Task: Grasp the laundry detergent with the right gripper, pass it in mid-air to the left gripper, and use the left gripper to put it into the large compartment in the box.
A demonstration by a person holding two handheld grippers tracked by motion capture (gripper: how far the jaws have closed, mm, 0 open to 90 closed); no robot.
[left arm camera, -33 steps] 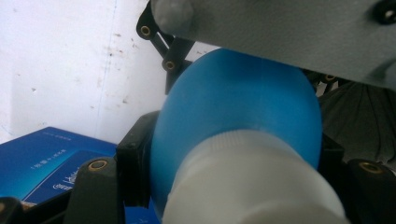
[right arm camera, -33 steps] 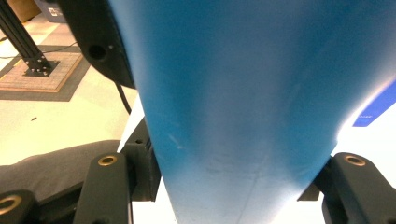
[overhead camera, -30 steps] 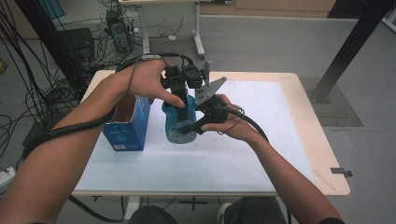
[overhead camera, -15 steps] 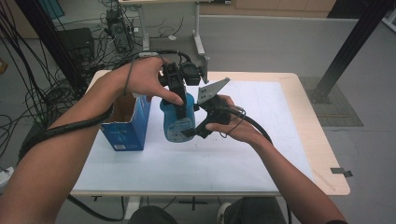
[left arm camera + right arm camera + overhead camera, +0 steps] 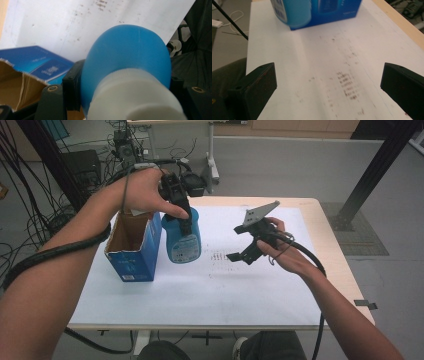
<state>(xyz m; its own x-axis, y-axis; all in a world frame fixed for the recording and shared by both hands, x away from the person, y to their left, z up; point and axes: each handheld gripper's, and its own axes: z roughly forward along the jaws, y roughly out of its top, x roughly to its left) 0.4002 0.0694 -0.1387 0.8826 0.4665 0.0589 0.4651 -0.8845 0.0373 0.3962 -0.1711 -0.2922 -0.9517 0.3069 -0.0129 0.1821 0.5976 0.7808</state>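
Note:
A blue plastic bottle (image 5: pixel 183 244) with a white neck (image 5: pixel 135 97) is upright beside an open blue cardboard box (image 5: pixel 131 251), to the box's right. My left gripper (image 5: pixel 183 219) comes down from above and is shut on the bottle's top; in the left gripper view the jaws press both sides of the bottle (image 5: pixel 127 55). My right gripper (image 5: pixel 238 243) is held to the right of the bottle, apart from it, open with nothing between its jaws. In the right gripper view (image 5: pixel 328 87) the bottle (image 5: pixel 292 12) and box (image 5: pixel 337 8) lie farther ahead.
A white sheet (image 5: pixel 235 285) with faint dark smudges (image 5: pixel 220 257) covers the wooden table (image 5: pixel 345 280). Cables and equipment (image 5: pixel 125 150) crowd the floor behind the table's far left. A dark post (image 5: pixel 375 170) stands at the far right.
My right gripper has let go of the bottle's side, opened, and pulled away to the right. The left gripper keeps its hold and has shifted the bottle slightly toward the box.

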